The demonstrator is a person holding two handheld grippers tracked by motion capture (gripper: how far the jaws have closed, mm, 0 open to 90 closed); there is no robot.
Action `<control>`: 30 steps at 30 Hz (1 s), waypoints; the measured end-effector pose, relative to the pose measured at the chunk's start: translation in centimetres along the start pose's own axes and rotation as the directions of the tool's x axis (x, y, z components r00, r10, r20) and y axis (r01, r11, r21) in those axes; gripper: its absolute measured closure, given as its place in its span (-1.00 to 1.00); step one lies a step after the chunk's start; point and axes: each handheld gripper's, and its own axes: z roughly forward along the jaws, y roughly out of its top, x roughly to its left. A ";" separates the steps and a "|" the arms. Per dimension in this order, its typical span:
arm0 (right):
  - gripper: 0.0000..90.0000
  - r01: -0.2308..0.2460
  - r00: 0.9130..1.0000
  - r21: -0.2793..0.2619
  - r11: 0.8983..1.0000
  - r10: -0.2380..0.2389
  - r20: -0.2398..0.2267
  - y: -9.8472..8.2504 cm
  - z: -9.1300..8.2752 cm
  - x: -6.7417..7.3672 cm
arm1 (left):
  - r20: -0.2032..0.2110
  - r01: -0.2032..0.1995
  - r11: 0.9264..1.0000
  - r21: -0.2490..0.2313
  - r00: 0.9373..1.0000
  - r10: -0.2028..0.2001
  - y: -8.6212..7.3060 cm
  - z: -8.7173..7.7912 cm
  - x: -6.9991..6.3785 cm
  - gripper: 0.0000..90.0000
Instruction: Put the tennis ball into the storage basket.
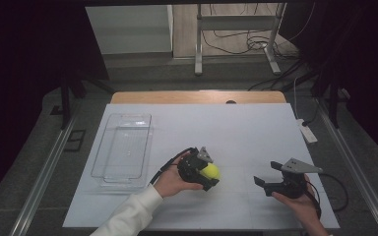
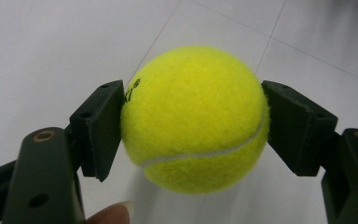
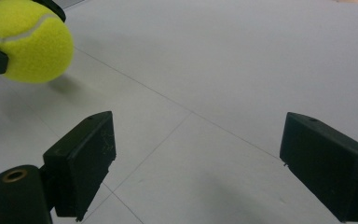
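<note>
Now: left gripper fingers pinching tennis ball above desk; right gripper fingers spread, holding nothing.

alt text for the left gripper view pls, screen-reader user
A yellow tennis ball is clamped between the two black jaws of the left gripper, one pad pressed against each side. Behind it lies a white table surface with thin seam lines, and a fingertip shows at the bottom edge.
</note>
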 end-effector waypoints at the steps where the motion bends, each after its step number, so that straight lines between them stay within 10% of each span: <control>1: -0.76 0.000 1.000 0.000 1.000 0.000 0.000 0.0 0.0 0.0 | 0.000 0.001 1.000 -0.004 1.000 -0.001 0.0 -0.1 0.0 -0.42; 30: -0.76 0.004 1.000 0.000 1.000 -0.004 0.002 0.0 0.0 0.0 | -0.031 0.000 0.992 -0.128 1.000 -0.004 0.5 -4.1 0.3 -0.42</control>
